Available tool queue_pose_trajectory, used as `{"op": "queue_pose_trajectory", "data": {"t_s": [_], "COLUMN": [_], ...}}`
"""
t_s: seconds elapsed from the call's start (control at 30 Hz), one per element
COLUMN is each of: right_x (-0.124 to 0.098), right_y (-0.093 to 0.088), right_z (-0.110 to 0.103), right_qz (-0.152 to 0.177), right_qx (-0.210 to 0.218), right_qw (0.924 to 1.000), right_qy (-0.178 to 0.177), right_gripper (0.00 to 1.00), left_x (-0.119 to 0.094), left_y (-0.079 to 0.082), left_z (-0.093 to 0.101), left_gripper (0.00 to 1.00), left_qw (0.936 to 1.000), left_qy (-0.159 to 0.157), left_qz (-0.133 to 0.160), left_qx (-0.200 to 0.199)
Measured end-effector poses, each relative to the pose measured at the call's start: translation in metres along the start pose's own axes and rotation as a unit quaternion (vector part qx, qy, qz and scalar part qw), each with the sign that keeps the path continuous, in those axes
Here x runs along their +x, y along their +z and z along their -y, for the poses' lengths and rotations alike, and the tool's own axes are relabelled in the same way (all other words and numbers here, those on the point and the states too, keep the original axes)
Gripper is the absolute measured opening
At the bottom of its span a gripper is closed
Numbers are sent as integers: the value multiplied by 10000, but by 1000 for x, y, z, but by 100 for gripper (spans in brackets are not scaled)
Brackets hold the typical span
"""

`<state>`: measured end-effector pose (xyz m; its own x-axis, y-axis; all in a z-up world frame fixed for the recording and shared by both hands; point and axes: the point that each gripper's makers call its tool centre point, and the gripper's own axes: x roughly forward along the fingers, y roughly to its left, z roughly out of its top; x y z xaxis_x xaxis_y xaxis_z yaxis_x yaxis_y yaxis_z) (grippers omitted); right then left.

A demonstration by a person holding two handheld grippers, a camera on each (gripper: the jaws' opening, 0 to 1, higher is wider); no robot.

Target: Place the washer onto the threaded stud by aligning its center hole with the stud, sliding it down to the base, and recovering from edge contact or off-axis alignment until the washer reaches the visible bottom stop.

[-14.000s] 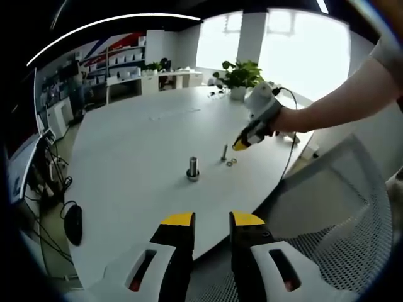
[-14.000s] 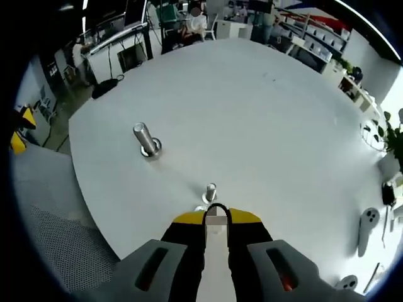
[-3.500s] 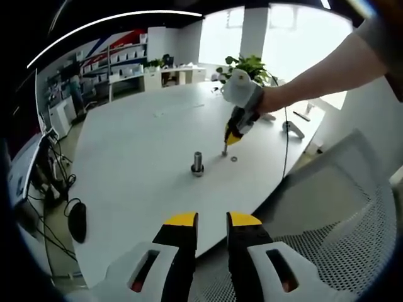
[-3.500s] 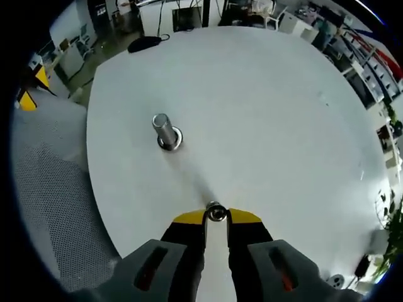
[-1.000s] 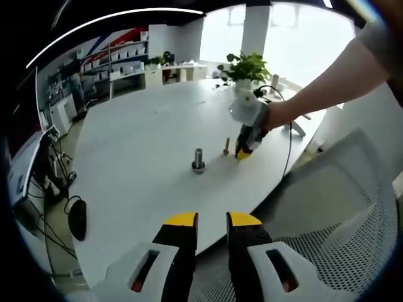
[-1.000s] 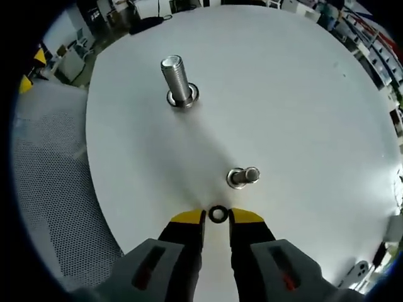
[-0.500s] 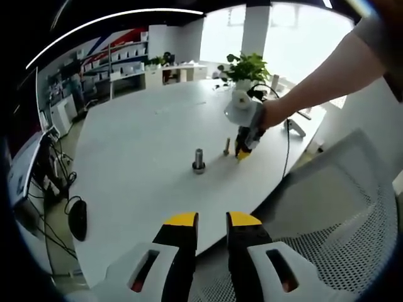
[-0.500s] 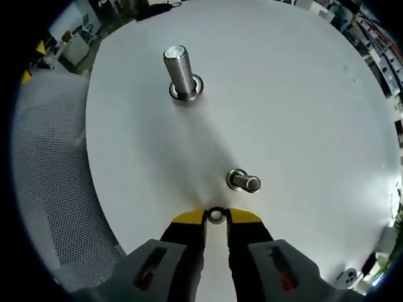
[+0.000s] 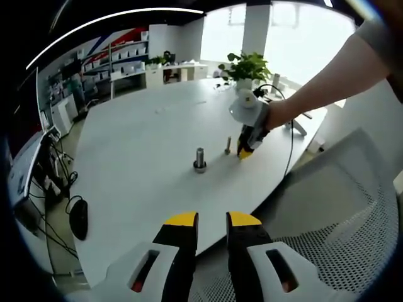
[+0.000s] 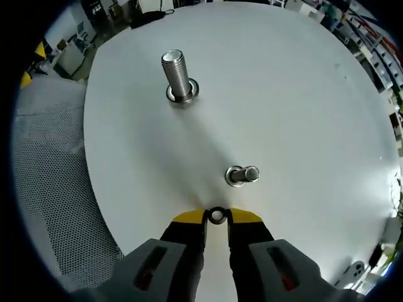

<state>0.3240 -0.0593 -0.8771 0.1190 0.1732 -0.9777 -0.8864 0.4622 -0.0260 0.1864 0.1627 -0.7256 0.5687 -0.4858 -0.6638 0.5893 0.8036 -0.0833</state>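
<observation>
Right gripper view: the right gripper (image 10: 217, 217) has its jaws closed on a washer (image 10: 217, 216), a small ring pinched between the yellow fingertips (image 10: 189, 218) just above the white table (image 10: 302, 94). Ahead of the tips and slightly right stands the small stud (image 10: 242, 175), which seems to carry a ring at its base already. Well beyond, ahead and left, is the big stud (image 10: 176, 75) with its own washer at the foot.

As a judgement, the task is at the pick-up stage: the washer is gripped but not lifted over any stud, so aligning, sliding down and seating remain.

Left gripper view shows the left gripper (image 9: 208, 221) off the table edge, far short of both studs; its jaws sit slightly apart with nothing between them.

Hard to tell: whether the washer has left the table, how squarely it is held, and which stud it is meant for. The small stud's thread is too small to read.
</observation>
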Motion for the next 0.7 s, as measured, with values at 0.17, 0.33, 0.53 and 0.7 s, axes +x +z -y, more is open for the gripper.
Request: {"op": "queue_pose_trajectory", "data": {"t_s": [0.17, 0.33, 0.53, 0.7], "right_x": [1, 0, -1, 0], "right_y": [-2, -3, -3, -5], "right_z": [-1, 0, -1, -1], "right_qz": [-68, 2, 16, -98], "right_qx": [180, 174, 114, -20], "right_qw": [9998, 9998, 9999, 9999], "right_qy": [27, 78, 83, 75], "right_gripper": [18, 18, 18, 16], "left_x": [1, 0, 1, 1], "left_y": [-1, -1, -2, -2], "left_z": [0, 0, 0, -1], "left_gripper": [15, 15, 15, 15], "left_qw": [10000, 10000, 10000, 10000], "left_qy": [-5, 1, -6, 4], "left_qz": [-21, -28, -48, -46], "left_qx": [8, 6, 20, 13]}}
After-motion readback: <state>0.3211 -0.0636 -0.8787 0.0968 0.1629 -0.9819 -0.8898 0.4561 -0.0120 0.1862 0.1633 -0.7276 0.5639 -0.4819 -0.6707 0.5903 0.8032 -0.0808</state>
